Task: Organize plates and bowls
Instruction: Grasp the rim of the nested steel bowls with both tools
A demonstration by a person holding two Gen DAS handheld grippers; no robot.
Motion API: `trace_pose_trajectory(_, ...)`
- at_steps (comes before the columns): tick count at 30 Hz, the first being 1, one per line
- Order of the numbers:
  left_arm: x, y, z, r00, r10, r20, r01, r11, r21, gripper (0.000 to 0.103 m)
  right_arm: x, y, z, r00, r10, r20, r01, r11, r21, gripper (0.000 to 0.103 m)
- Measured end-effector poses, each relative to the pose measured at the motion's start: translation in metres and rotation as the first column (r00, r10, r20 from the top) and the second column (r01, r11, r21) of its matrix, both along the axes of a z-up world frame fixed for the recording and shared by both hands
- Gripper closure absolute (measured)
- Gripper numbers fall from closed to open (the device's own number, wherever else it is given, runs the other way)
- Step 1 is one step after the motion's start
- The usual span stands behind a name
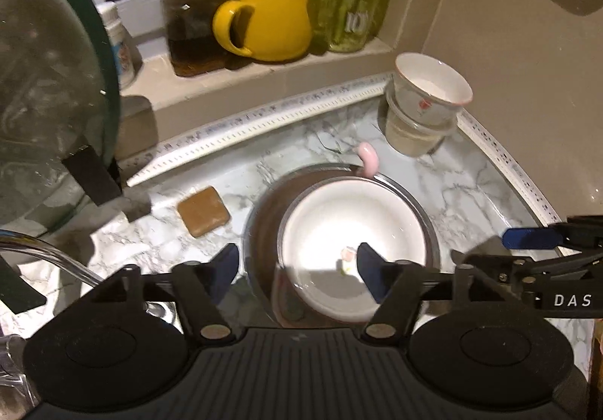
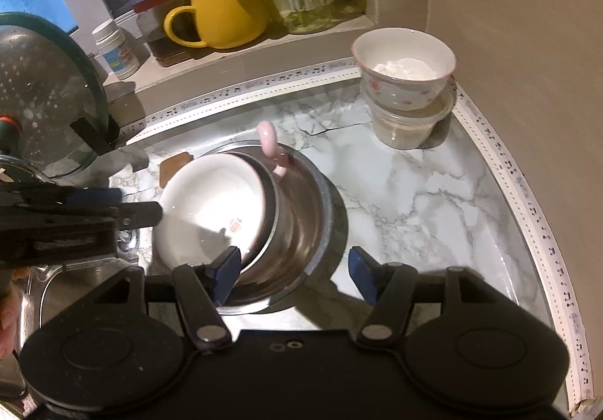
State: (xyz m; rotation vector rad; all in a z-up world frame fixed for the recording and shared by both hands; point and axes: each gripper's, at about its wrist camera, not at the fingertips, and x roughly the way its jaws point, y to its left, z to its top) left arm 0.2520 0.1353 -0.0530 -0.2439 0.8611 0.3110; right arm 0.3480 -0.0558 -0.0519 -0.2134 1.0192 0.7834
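A white bowl [image 1: 350, 227] [image 2: 211, 201] with a small red mark leans tilted inside a steel bowl [image 1: 260, 216] [image 2: 312, 216] on the marble counter. A pink handle [image 1: 367, 156] [image 2: 273, 148] sticks up from the steel bowl's far rim. My left gripper [image 1: 297, 265] [image 2: 132, 203] is open at the white bowl's left rim, one finger over its inside, and its pads press on nothing. My right gripper [image 2: 294, 271] [image 1: 497, 248] is open above the steel bowl's near right side and holds nothing.
A small flowered bowl [image 2: 405, 69] of white powder sits on a clear tub [image 2: 410, 126] in the back right corner. A yellow mug [image 2: 222, 20] and jars line the window ledge. A glass lid [image 1: 49, 88] stands at the left, beside a brown pad [image 1: 203, 210] and a tap [image 1: 45, 254].
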Motion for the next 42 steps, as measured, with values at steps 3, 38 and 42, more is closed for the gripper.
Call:
trace_pose_trajectory(3,-0.003,0.006,-0.001,1.000,0.017,0.001,-0.017,1.000,-0.001,0.033,0.004,-0.006,-0.005,1.000,-0.011,-0.006,0.011,1.000,-0.001,0.038)
trace_pose_trajectory(38,0.008,0.052,-0.030,0.989,0.144,-0.017,-0.145,0.986,-0.081,0.025,0.024,0.004,-0.074,0.967,-0.106,-0.232,0.127,0.989,0.076,0.088)
trace_pose_trajectory(42,0.010,0.050,-0.032,0.991,0.133,-0.025,-0.134,0.987,-0.085,0.025,0.032,0.000,-0.072,0.972,-0.102,-0.211,0.120,0.990,0.073,0.089)
